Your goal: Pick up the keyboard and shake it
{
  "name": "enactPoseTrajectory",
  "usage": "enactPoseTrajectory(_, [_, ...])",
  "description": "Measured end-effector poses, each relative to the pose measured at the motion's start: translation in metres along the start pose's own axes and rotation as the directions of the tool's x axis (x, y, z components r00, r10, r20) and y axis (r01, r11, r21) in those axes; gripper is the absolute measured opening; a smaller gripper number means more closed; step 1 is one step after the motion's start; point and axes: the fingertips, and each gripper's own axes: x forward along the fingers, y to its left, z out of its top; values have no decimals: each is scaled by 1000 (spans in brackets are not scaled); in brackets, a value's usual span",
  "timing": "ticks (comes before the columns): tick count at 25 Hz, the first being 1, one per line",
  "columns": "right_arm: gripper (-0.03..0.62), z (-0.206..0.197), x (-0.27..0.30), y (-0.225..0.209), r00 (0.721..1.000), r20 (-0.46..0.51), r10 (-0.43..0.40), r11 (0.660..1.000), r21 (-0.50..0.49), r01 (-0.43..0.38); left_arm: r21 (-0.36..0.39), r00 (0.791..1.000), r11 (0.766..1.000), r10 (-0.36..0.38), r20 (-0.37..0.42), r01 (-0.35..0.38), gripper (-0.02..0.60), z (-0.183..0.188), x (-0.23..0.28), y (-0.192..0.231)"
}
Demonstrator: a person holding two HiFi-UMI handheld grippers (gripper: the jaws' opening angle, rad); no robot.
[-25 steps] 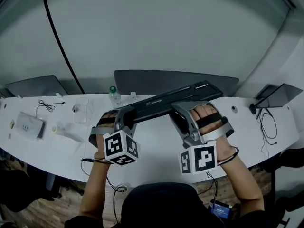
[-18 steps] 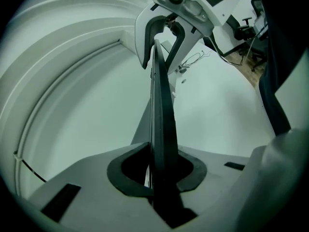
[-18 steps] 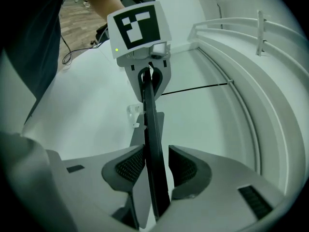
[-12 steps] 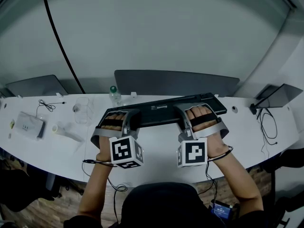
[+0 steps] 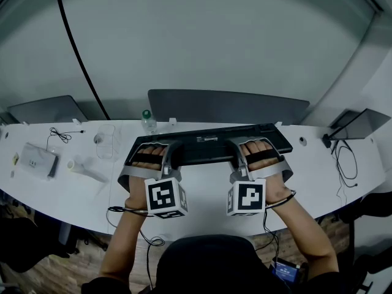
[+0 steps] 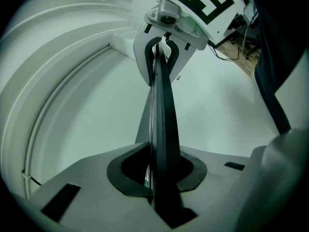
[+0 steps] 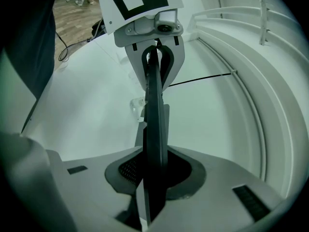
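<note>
The flat black plastic keyboard [image 5: 208, 144] has levelled. Left claw [image 5: 166, 155] clamps it; right claw [image 5: 236, 154] is closing on it. Probably lifted: shake next.

A white, curved tabletop [image 5: 202, 185] is seen, backed by a pale curved wall [image 5: 214, 35]. Near the far edge a small clear bottle with a green cap [image 5: 146, 120] is stood upright, and a clear plastic container [image 5: 105, 141] is set just to its left. Further left, a thin black wire [image 5: 61, 135] is laid in loose loops. A flat white box [image 5: 38, 160] is placed near the left end, with a white tube-like item [image 5: 84, 171] lying between box and container. A dark grey panel [image 5: 226, 106] is raised behind the tabletop, and a second panel [image 5: 46, 110] is seen at the left. A thick black cable [image 5: 76, 57] is run down the wall. At the right, a dark slanted device [image 5: 358, 122] and a looped thin cable [image 5: 347, 158] are seen.
</note>
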Motion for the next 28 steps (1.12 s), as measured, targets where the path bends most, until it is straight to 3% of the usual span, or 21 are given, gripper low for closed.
enactPoseTrajectory(28, [92, -10, -4, 6, 998, -55, -7, 999, 31, 9, 6, 1000, 1000, -17, 26, 17, 95, 8, 5, -8])
